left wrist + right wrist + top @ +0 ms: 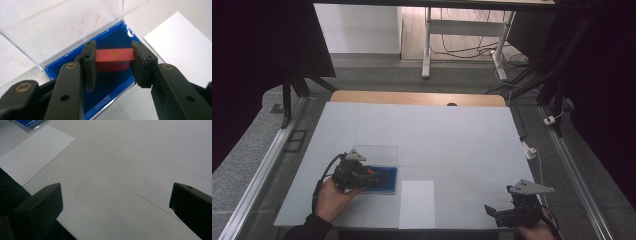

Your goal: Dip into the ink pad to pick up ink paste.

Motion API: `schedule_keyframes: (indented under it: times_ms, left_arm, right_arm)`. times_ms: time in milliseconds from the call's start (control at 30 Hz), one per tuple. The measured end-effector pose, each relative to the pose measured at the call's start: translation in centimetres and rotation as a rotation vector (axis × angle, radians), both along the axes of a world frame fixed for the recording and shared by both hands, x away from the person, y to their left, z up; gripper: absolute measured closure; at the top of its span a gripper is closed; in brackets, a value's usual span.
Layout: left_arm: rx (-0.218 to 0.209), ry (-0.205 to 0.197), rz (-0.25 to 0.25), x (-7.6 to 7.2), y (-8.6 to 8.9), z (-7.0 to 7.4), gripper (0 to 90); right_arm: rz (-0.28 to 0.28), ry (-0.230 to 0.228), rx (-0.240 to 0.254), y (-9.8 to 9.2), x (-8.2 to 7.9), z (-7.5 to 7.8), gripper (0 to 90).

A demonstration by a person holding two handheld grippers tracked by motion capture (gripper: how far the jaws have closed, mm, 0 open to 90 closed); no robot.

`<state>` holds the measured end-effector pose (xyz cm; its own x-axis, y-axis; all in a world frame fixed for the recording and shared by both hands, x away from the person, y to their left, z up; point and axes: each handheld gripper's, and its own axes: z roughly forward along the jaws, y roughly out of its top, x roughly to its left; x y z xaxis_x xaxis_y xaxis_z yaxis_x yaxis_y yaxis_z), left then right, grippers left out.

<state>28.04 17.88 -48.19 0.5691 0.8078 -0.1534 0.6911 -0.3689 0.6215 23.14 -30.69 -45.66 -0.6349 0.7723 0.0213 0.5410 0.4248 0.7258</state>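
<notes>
Left gripper view shows the left gripper (113, 62) clamped on a red block (114, 55) over the blue tray (117, 92), block's long axis spanning jaw to jaw; right gripper (512, 212), jaws wide and empty, sits well apart from the tray, past the white paper (417, 202).

A lab or test room, probably a recording setup: a white-covered table (422, 135) ringed by black curtains (257, 60) and metal frame rails (259, 170), grey carpet, and loose cables (472, 50) beneath a bare desk frame (462, 30) behind.
</notes>
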Motion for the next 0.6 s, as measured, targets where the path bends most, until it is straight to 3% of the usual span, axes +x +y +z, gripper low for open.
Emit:
schedule_keyframes:
  times_ms: [600]
  left_arm:
    - [-0.023,-0.051,-0.055,-0.9,-0.8,1.6,58.1]
  right_arm:
    - [0.007,-0.002,-0.004,0.0,0.0,0.0,0.0]
